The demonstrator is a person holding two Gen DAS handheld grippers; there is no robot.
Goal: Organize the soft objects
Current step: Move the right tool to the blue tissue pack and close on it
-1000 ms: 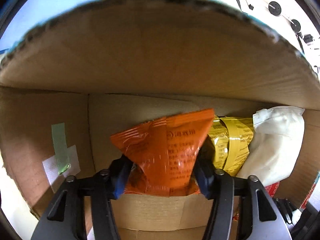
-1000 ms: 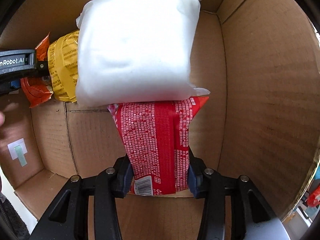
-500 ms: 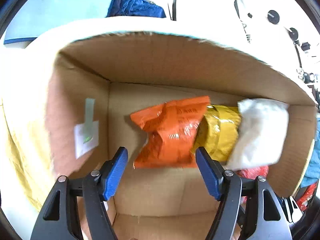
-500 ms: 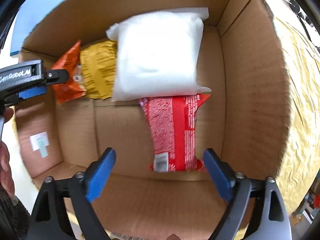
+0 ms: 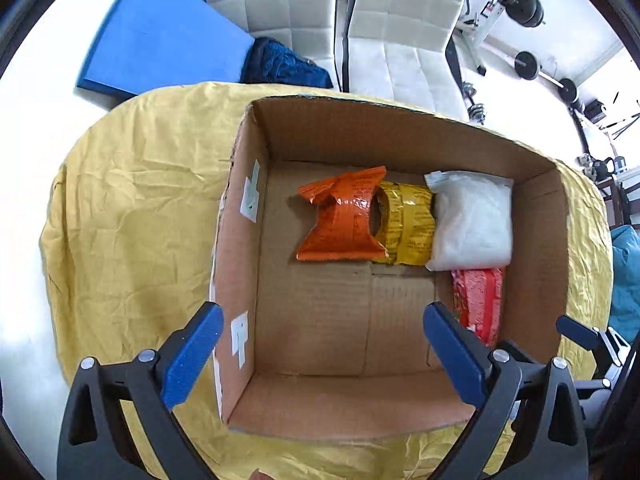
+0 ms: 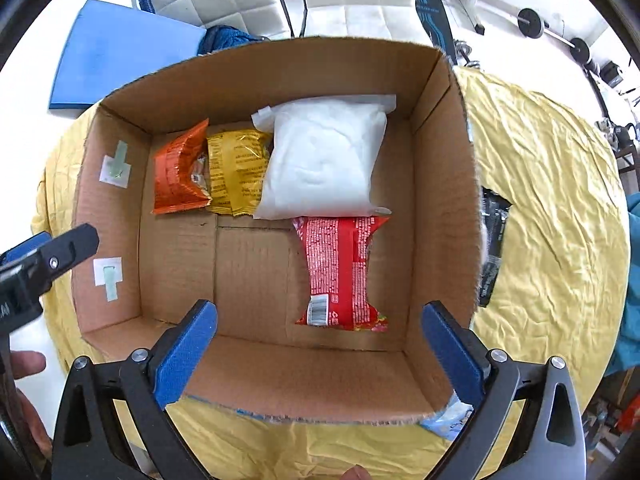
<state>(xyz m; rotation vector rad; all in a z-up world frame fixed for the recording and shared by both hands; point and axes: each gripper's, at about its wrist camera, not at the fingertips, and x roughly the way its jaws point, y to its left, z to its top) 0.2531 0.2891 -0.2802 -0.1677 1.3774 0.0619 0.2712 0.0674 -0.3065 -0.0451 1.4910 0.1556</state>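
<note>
While both grippers hung above it, the cardboard box stood open-topped on a wrinkled yellow cloth, with four soft packets on its floor. An orange packet, creased and pinched at the waist, lay at the far left of a row along the far wall. A yellow packet lay touching its right edge, and a plump white bag overlapped the yellow packet's right side. All three had their long axes running from the far wall toward the camera. A red packet lay nearer, its far end tucked under the white bag's near edge, its long axis running the same way and its barcode end pointing toward the near wall.

The left gripper stood with jaws spread wide, holding nothing, above the box's near left part. The right gripper was likewise spread wide and empty, above the near wall.

From the left wrist view, most of the red packet was cut off by the right blue pad and the box wall. A dark wrapper lay on the cloth just outside the right wall, partly hidden by it; its print could not be read. A pale blue item showed only a corner behind the right gripper's finger. Two taped white labels were fixed to the left inner wall.
</note>
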